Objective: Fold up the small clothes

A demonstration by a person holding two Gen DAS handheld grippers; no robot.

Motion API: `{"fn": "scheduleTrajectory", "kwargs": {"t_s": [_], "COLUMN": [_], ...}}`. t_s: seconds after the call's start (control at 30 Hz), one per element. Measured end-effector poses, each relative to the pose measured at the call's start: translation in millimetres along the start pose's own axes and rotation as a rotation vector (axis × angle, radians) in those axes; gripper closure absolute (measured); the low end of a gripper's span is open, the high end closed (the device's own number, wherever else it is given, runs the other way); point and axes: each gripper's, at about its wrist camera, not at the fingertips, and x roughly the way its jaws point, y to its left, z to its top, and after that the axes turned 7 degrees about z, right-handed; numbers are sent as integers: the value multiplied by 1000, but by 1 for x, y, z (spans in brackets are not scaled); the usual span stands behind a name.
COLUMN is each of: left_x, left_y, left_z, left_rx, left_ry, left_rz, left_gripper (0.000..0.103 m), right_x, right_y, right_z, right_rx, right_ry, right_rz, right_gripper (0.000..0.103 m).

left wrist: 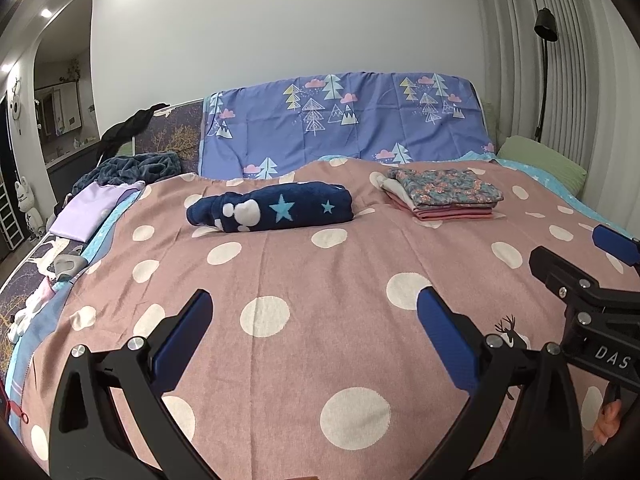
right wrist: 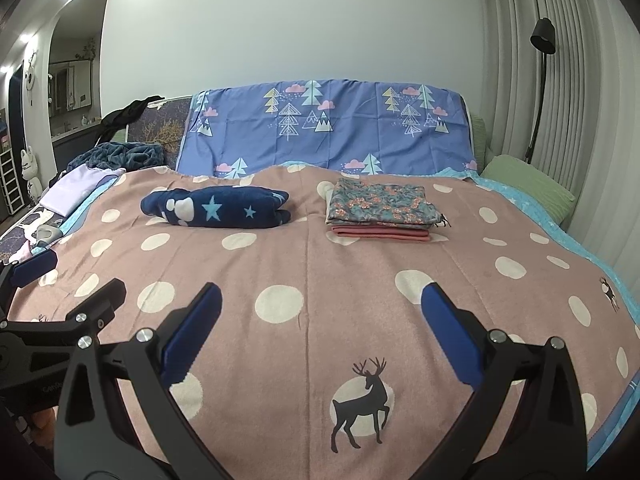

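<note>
A navy fleece garment with white shapes and blue stars (left wrist: 272, 208) (right wrist: 218, 206) lies bunched on the pink dotted blanket (left wrist: 304, 292) (right wrist: 320, 280), far from both grippers. To its right sits a stack of folded clothes (left wrist: 444, 194) (right wrist: 382, 210), a floral piece on top of pink ones. My left gripper (left wrist: 314, 308) hangs open over the near blanket, holding nothing. My right gripper (right wrist: 322, 300) is open too and empty. Each gripper shows at the other view's edge: the right gripper (left wrist: 576, 256) and the left gripper (right wrist: 76, 276).
A blue tree-print sheet (left wrist: 344, 124) covers the headboard. A green pillow (left wrist: 540, 160) lies at the far right beside a black floor lamp (left wrist: 546, 60) and curtains. A lilac cloth (left wrist: 90, 212), a dark blanket (left wrist: 136, 166) and small items crowd the bed's left edge.
</note>
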Motion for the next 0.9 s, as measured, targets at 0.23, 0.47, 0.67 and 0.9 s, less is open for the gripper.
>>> {"fn": "scheduleTrajectory", "kwargs": {"t_s": [0.23, 0.47, 0.67, 0.9], "left_x": [5, 9, 10, 11], "left_y": [0, -1, -1, -2], "left_z": [-1, -3, -4, -4], "left_rx": [0, -1, -4, -5], "left_ry": [13, 25, 30, 30], "left_rz": [-1, -3, -2, -1], "left_gripper": [1, 1, 1, 1], "right_x": [2, 4, 6, 6], "right_y": [-1, 0, -2, -2], "right_z": [-1, -2, -3, -3], "right_rx": [2, -5, -5, -7], "right_ry": [6, 10, 12, 11], "right_rz": [2, -4, -7, -8], "right_gripper": [2, 2, 2, 2]}}
